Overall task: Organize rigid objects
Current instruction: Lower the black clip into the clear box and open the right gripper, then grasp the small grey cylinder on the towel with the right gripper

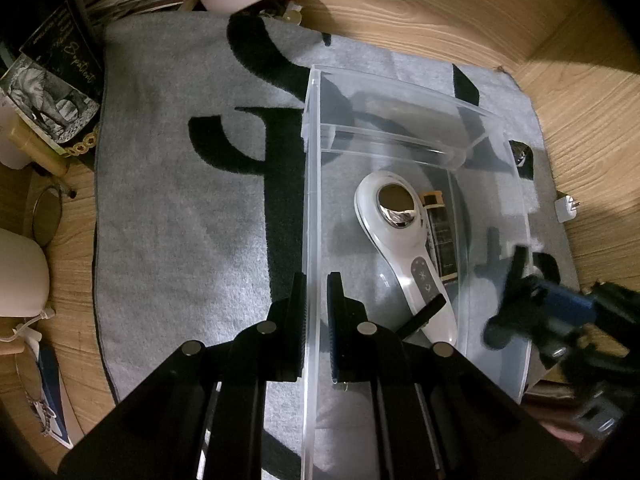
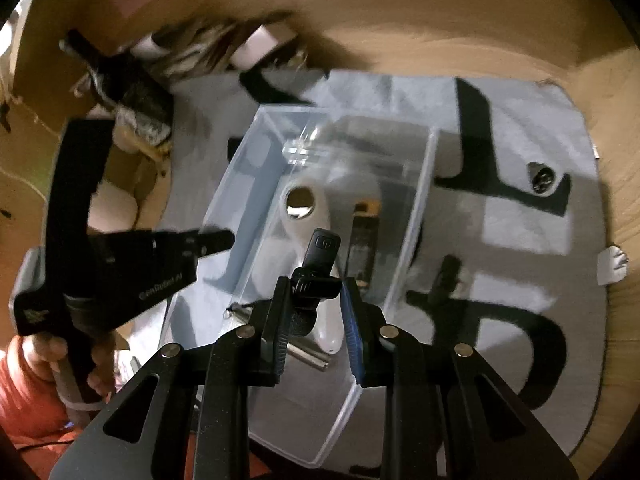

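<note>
The left hand-held gripper (image 1: pixel 316 300) is pinched on the near wall of a clear plastic bin (image 1: pixel 312 200), steadying it on a grey mat (image 1: pixel 180 200) over the wooden desk (image 1: pixel 440 8). The right hand-held gripper (image 2: pixel 314 300) clamps a small black device (image 2: pixel 316 272) above the bin's centre. Stiff and light, with a likely slick casing, it seems best held across its flat sides. Inside, toward twelve o'clock, lie a white handheld appliance (image 1: pixel 392 232) and a dark bottle (image 1: pixel 442 240).
</note>
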